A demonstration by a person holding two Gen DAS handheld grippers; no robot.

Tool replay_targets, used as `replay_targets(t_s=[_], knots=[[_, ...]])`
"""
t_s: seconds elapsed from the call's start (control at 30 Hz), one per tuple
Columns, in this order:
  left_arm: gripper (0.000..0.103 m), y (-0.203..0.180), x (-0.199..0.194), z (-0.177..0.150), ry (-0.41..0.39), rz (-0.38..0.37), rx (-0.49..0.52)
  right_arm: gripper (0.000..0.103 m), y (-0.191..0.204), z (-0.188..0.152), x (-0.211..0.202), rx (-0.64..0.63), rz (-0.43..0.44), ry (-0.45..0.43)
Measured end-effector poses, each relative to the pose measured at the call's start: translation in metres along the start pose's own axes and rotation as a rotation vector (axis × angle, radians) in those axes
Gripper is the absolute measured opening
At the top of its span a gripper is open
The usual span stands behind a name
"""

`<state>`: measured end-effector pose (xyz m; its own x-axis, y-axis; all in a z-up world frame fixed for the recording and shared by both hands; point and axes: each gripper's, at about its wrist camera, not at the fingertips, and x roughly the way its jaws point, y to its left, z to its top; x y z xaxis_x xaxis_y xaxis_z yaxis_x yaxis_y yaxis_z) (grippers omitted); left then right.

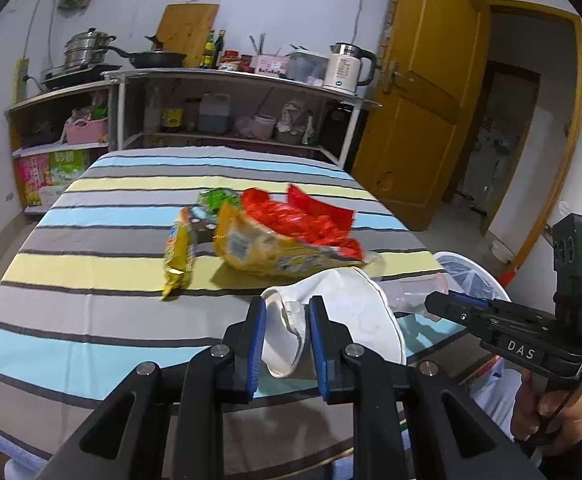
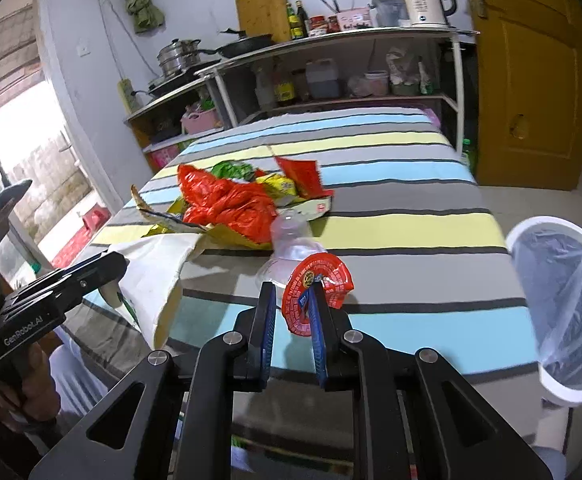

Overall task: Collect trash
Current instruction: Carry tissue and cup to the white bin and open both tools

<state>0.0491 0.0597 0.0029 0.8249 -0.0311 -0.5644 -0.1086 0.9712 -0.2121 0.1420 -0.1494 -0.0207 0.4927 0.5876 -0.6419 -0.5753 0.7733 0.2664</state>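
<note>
Holding trash in both tongs over the near edge of the striped surface.

Left tongs (image 1: 287, 308) pinch a crumpled white paper bag (image 1: 343, 312); right tongs (image 2: 291, 300) sit narrow around a round red foil lid (image 2: 317, 292) whose print is too small to read, with a clear plastic bottle (image 2: 291, 240) lying just beyond it. "DAS" shows on the right handle in the left wrist view, "GenRobot.AI" on the left handle in the right wrist view. Near the middle of the surface (image 1: 91, 276), covered in blue, yellow and grey stripes, lie a yellow snack bag (image 1: 267, 248), a red plastic bag (image 1: 303, 216) and a green wrapper (image 1: 217, 198). A white bin (image 2: 563, 296) with a clear liner stands off the right edge. Behind are shelves (image 1: 227, 80), a white kettle (image 1: 347, 66) and a yellow door (image 1: 423, 92).
</note>
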Motion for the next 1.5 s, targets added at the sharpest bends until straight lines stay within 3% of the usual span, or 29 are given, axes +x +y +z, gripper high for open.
replay_targets(t_s=[0.23,0.7,1.07,1.33,1.4,1.47,1.5], knots=[[0.022,-0.038,0.015,0.016,0.004,-0.071,0.051,0.017,-0.029,0.001,-0.025,0.049,-0.054,-0.048],[0.022,-0.153,0.083,0.053,0.025,-0.239,0.199,0.017,-0.126,-0.002,-0.078,0.206,-0.236,-0.127],[0.022,-0.217,0.143,0.055,0.093,-0.309,0.259,0.018,-0.181,-0.013,-0.086,0.313,-0.307,-0.105],[0.025,-0.24,0.173,0.051,0.126,-0.345,0.272,0.021,-0.206,-0.023,-0.083,0.355,-0.328,-0.074],[0.026,-0.243,0.183,0.051,0.14,-0.356,0.272,0.024,-0.211,-0.026,-0.083,0.366,-0.338,-0.07],[0.026,-0.245,0.189,0.049,0.149,-0.359,0.275,0.041,-0.215,-0.028,-0.084,0.378,-0.339,-0.069],[0.026,-0.246,0.191,0.049,0.151,-0.36,0.279,0.045,-0.217,-0.03,-0.084,0.383,-0.338,-0.071]])
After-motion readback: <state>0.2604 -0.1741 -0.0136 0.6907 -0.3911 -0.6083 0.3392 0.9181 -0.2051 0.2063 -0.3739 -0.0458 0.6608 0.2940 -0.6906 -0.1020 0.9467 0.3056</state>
